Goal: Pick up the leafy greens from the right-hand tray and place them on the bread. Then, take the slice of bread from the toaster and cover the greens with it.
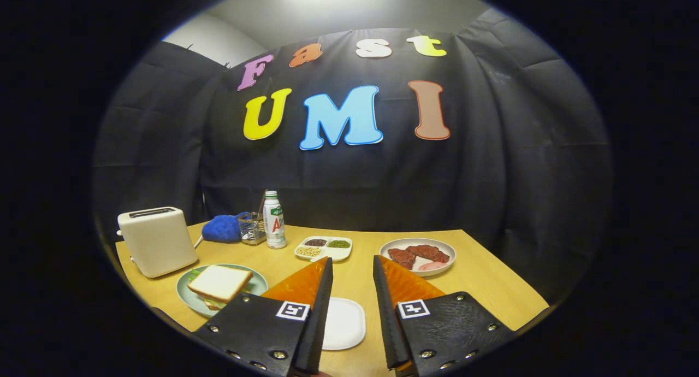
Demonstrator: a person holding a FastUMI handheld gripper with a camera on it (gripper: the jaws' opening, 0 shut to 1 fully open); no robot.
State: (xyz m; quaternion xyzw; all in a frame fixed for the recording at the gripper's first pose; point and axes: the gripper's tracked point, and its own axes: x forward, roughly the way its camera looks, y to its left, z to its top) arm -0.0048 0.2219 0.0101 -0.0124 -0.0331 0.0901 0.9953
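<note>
Hand-held gripper [353, 306]: fingers standing apart, holding nothing, hovering over wooden surface [480, 278]; white bread slice [219, 283] sitting atop greens on pale-green plate [188, 296] near left edge.

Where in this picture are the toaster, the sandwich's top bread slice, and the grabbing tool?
toaster [158, 241], gripper view, on its front face.
top bread slice [219, 282], gripper view, on the middle of its white face.
tool [352, 263], gripper view, midway between its open fingertips.
</note>
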